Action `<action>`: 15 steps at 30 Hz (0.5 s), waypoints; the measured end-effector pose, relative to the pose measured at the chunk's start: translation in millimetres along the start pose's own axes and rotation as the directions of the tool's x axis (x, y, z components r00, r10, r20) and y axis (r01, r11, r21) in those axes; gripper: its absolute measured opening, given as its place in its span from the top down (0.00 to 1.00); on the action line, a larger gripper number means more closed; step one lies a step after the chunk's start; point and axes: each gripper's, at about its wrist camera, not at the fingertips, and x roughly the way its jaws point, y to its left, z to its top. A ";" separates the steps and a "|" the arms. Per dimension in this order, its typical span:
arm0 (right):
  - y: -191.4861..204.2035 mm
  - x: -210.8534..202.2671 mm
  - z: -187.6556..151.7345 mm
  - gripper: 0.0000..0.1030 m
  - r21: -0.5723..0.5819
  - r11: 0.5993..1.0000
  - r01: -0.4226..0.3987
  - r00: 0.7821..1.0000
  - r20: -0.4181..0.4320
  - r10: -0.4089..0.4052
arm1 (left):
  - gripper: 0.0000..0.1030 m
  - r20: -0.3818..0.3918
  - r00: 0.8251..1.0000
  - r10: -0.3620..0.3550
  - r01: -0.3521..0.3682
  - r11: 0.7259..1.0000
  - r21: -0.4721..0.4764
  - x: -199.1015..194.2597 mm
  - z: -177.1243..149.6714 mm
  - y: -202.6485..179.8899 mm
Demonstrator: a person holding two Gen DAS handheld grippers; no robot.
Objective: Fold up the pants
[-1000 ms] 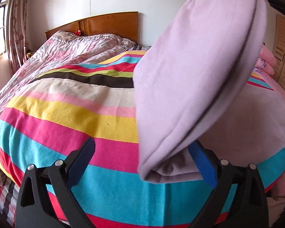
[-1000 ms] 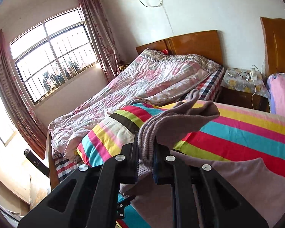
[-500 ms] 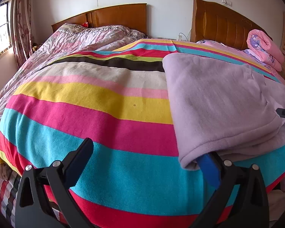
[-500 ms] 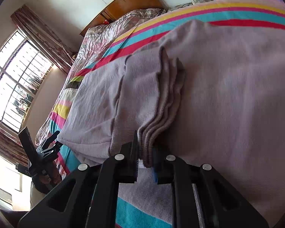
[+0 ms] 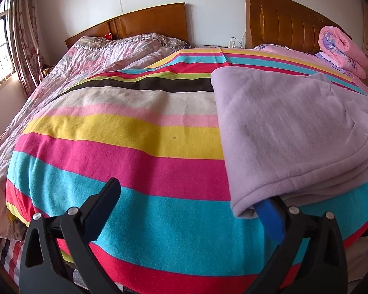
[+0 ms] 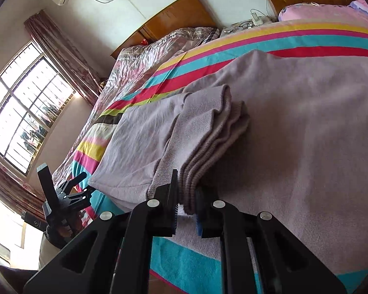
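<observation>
Carried down since the earlier frame, the raised half of the lilac pants (image 5: 282, 127) has been laid over the lower half on the striped blanket (image 5: 125, 147) of the bed, so the fold now lies flat at the near right of the blanket. The stacked ribbed cuffs (image 6: 208, 147) are pinched between the narrow jaws of the right gripper (image 6: 186, 205), while the left gripper (image 5: 191, 208) is spread wide with one blue pad tucked under the folded corner, nothing clamped. If the cuffs are released unevenly or the tucked pad is dragged out, the top layer could be pulled askew and the edges left misaligned.
</observation>
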 end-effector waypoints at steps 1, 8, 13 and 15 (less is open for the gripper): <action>-3.0 4.7 -2.7 0.88 0.006 1.000 0.009 1.000 -0.011 -0.009 | 0.01 -0.001 1.000 -0.001 0.001 1.000 0.003 0.2 0.2 0.0; -1.0 3.1 -2.4 0.76 -0.079 0.992 0.095 0.995 -0.009 -0.096 | 0.01 -0.040 0.999 0.007 0.001 0.983 0.183 -24.8 2.6 -11.9; 21.7 -29.8 19.6 0.31 -0.249 0.926 0.284 0.952 0.187 -0.242 | 0.01 0.132 0.977 -0.170 0.148 0.976 0.161 -101.9 44.8 -7.2; 42.9 -21.0 34.2 0.31 -0.360 0.870 0.337 0.937 0.221 -0.272 | 0.01 0.199 0.951 -0.236 0.214 0.969 0.127 -107.7 78.8 -16.7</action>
